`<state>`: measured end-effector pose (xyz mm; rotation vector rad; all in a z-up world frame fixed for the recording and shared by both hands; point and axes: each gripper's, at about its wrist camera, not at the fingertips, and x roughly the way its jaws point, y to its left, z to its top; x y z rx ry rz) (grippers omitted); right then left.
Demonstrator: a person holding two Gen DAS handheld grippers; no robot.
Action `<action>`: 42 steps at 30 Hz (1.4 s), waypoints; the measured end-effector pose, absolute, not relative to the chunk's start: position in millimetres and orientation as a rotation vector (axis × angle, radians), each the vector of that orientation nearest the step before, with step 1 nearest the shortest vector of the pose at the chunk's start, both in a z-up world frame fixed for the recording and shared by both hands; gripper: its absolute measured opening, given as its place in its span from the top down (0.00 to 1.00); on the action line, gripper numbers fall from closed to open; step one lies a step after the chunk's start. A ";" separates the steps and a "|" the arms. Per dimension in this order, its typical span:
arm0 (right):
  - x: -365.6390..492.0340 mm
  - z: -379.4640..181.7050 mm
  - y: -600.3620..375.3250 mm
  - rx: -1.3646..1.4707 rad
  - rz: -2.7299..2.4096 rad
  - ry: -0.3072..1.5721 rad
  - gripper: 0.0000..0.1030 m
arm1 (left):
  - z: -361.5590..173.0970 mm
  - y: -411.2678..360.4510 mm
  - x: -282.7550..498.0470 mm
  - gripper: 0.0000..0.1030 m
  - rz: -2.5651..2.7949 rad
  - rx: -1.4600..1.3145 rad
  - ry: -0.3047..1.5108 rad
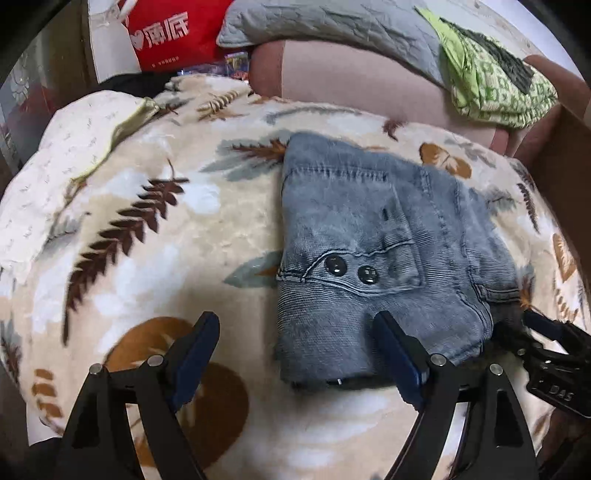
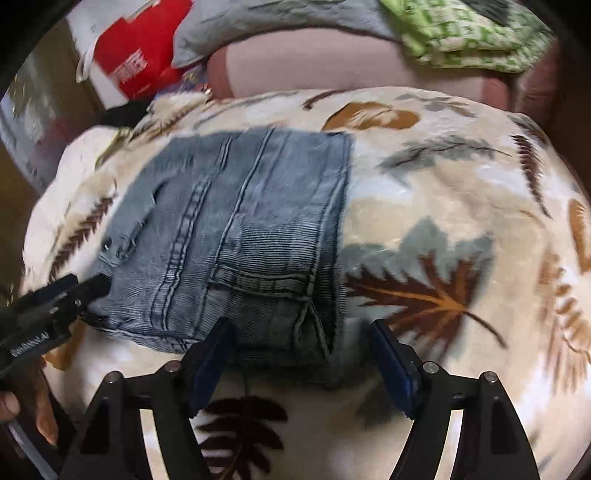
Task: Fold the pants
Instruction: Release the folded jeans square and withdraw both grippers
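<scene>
Denim pants (image 1: 376,236) folded on blanket (image 1: 147,221) | left claw (image 1: 295,354), right claw (image 2: 301,350) released at near edge

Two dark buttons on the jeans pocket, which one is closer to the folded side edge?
The larger-looking button, left of the two in the left wrist view. It sits nearer the jeans left folded edge; the other button lies further in toward the pocket's middle.

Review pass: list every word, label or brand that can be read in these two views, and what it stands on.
"DAS": on the right hand-held gripper, left wrist view.
Large white characters on the red bag: not Latin script, left unquoted; the small line under them is too small.
White lettering on the left hand-held gripper, right wrist view: blurred.
</scene>
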<state>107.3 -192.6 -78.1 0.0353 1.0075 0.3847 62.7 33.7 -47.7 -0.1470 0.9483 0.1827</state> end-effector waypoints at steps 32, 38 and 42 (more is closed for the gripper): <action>23.2 -25.8 -222.6 -0.152 0.321 0.785 0.00 | 7.4 -23.3 13.9 0.11 0.083 -0.118 0.841; 26.7 -32.1 -221.1 -0.182 0.312 0.819 0.00 | 13.1 -25.0 26.8 0.06 0.053 -0.132 0.827; 28.8 -28.3 -215.6 -0.204 0.311 0.819 0.00 | 14.3 -25.9 35.1 0.03 0.049 -0.118 0.820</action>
